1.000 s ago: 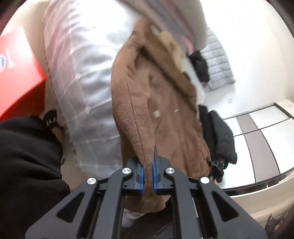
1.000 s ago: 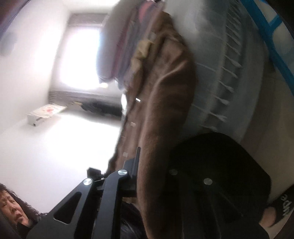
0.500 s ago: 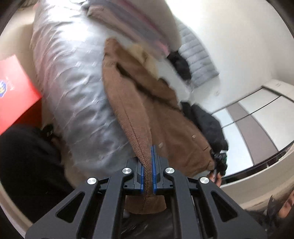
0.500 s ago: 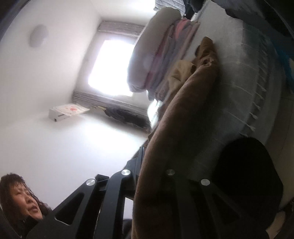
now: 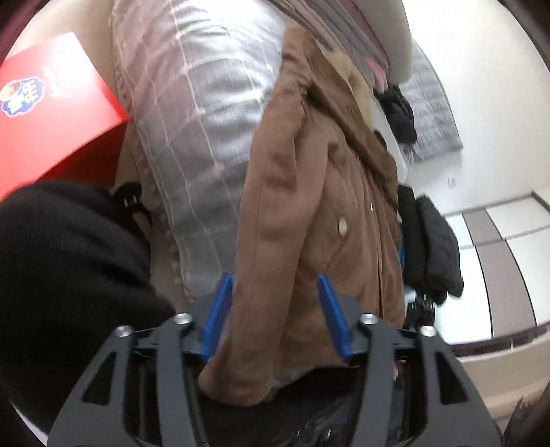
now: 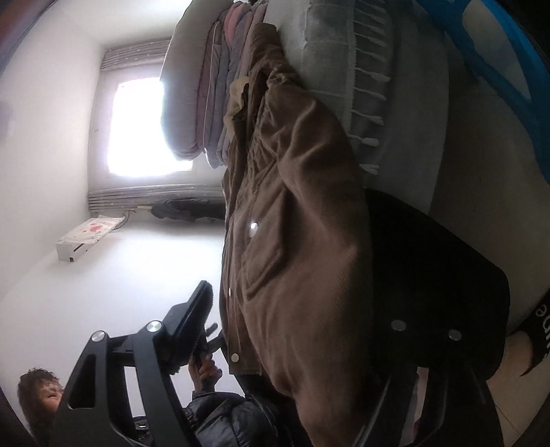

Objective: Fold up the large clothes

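A brown coat [image 5: 309,213] with a fur-lined hood lies lengthwise on the bed's grey checked blanket [image 5: 192,137], its hem hanging over the near edge. My left gripper [image 5: 276,309] is opening; its blue pads [image 5: 223,309] stand apart on either side of the coat's hem fold and do not press it. In the right wrist view the same coat [image 6: 302,240] drapes over my right gripper [image 6: 295,309], which is also opening. Its left finger [image 6: 192,309] stands clear of the cloth, and the other finger is hidden under the coat.
Folded quilts [image 5: 347,31] are stacked at the bed's far end. Black jackets [image 5: 433,240] lie beside the coat. A red box [image 5: 51,103] stands on the floor, left. The person's black trouser leg [image 5: 62,275] is close by. A blue frame [image 6: 498,68] lines the bed.
Both grippers were shut on the coat's edge and now stand apart. The coat has settled lower onto the bed, and both hands have dropped a little.
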### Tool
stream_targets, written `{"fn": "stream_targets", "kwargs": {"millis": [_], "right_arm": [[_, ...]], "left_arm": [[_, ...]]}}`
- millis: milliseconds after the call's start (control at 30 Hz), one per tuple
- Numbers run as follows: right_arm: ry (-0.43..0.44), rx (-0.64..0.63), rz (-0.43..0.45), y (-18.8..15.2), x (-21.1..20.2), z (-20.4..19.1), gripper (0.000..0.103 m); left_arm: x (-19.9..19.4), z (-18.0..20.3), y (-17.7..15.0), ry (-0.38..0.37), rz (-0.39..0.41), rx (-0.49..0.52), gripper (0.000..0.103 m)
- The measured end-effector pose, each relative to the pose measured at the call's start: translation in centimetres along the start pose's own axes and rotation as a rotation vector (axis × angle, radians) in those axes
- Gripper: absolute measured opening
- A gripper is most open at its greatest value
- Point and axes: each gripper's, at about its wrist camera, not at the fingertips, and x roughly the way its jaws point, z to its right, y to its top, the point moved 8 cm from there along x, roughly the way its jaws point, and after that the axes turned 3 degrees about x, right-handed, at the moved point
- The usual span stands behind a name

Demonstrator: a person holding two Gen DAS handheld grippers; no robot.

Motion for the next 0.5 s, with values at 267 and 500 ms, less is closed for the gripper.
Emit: {"fn": "stream_targets", "kwargs": {"millis": [267, 500], "right_arm": [[0.013, -0.012, -0.041, -0.9, 1.1, -0.2, 0.074], [0.020, -0.018, -0.056, -1.5, 1.1, -0.6, 0.074]], "left_arm": [[3.7, 0.0, 1.7, 0.088, -0.015, 0.011, 0.062], [7.8, -2.5, 2.2, 0.014, -0.138, -0.101, 0.065]]}}
